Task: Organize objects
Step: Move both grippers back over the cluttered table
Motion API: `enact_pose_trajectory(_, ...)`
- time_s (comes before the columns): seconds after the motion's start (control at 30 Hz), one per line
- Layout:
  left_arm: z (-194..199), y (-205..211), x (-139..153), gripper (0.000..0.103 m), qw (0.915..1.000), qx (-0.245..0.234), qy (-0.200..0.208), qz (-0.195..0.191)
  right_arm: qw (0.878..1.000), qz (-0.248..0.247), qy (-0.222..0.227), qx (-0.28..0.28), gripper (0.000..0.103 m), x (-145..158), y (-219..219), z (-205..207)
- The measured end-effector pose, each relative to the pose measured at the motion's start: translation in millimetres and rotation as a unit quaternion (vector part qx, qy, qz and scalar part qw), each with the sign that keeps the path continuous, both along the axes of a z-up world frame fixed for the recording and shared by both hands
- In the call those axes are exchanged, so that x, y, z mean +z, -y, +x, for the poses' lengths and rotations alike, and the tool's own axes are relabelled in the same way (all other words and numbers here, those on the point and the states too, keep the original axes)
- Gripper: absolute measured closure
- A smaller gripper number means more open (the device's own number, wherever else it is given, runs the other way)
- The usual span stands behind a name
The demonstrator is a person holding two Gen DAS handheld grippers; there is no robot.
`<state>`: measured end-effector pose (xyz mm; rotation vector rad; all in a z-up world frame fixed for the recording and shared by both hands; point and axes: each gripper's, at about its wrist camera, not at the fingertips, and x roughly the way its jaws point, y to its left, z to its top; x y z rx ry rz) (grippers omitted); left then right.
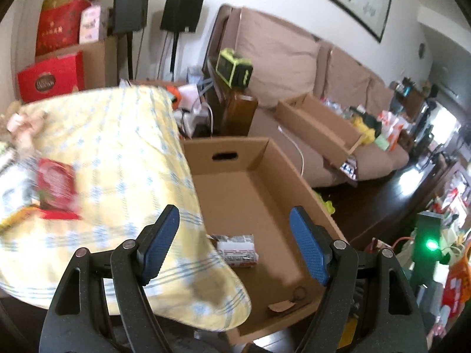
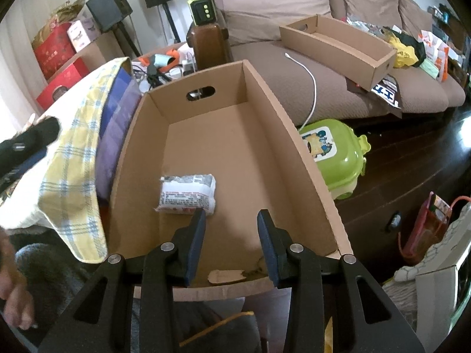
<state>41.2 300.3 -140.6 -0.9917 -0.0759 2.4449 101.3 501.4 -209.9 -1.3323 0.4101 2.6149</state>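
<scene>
A small white plastic-wrapped packet printed in red and black [image 2: 187,194] lies flat on the floor of the open brown cardboard box [image 2: 282,135]. Its long axis runs across the box, from the left wall toward the right wall, roughly parallel to the near edge. It sits in the near half of the box, closer to the left wall, clear of all walls. The wrapper is crinkled, with crimped ends at left and right; the print is too small to read.

The right gripper [image 2: 231,223] hangs over the near part of the box with its jaws partly apart and nothing between them; the packet lies just beyond its left finger.

The left gripper [image 1: 235,229] stands wide and empty, at the box's left edge beside the yellow cloth with blue checks [image 1: 117,153].
</scene>
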Motion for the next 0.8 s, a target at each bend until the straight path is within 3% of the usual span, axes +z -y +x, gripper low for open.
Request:
enact_pose_trajectory(0.1,1.4,27.1,25.5,0.028,0.9997,0.018,-0.015,0.005,1.000,0.020,0.000,0.004,0.066,9.6,4.9,-0.8)
enact_pose_trajectory(0.2,-7.0,63.1,55.4,0.028,0.9981,0.050,-0.025,0.028,0.998,0.067,-0.009,0.005,0.064,27.4,11.9,0.7)
enact_pose_trajectory(0.3,-17.0,106.8,86.7,0.028,0.9941,0.082,-0.040,0.059,0.997,0.077,-0.030,0.003,0.061,46.7,13.4,4.9)
enact_pose_trajectory(0.37,-22.5,138.8,108.2,0.015,0.9901,0.111,-0.056,0.066,0.996,0.076,-0.045,0.001,0.057,58.2,14.0,7.1)
enact_pose_trajectory(0.5,-32.0,193.0,138.0,0.011,0.9850,0.152,-0.076,0.031,0.995,0.080,-0.057,0.002,0.055,73.3,17.6,8.3)
enact_pose_trajectory(0.6,-31.2,241.5,156.9,0.011,0.9735,0.208,-0.095,-0.004,0.994,0.090,-0.062,0.001,0.052,83.6,19.7,10.8)
enact_pose_trajectory(0.67,-29.5,271.4,164.2,0.011,0.9667,0.235,-0.101,-0.004,0.994,0.085,-0.068,-0.007,0.047,89.2,18.5,12.7)
enact_pose_trajectory(0.73,-28.0,299.4,165.9,0.000,0.9618,0.249,-0.113,0.005,0.995,0.064,-0.076,-0.012,0.046,90.8,16.9,13.5)
enact_pose_trajectory(0.8,-28.9,316.6,162.7,0.000,0.9587,0.257,-0.122,0.004,0.996,0.037,-0.076,-0.009,0.046,88.0,17.6,12.5)
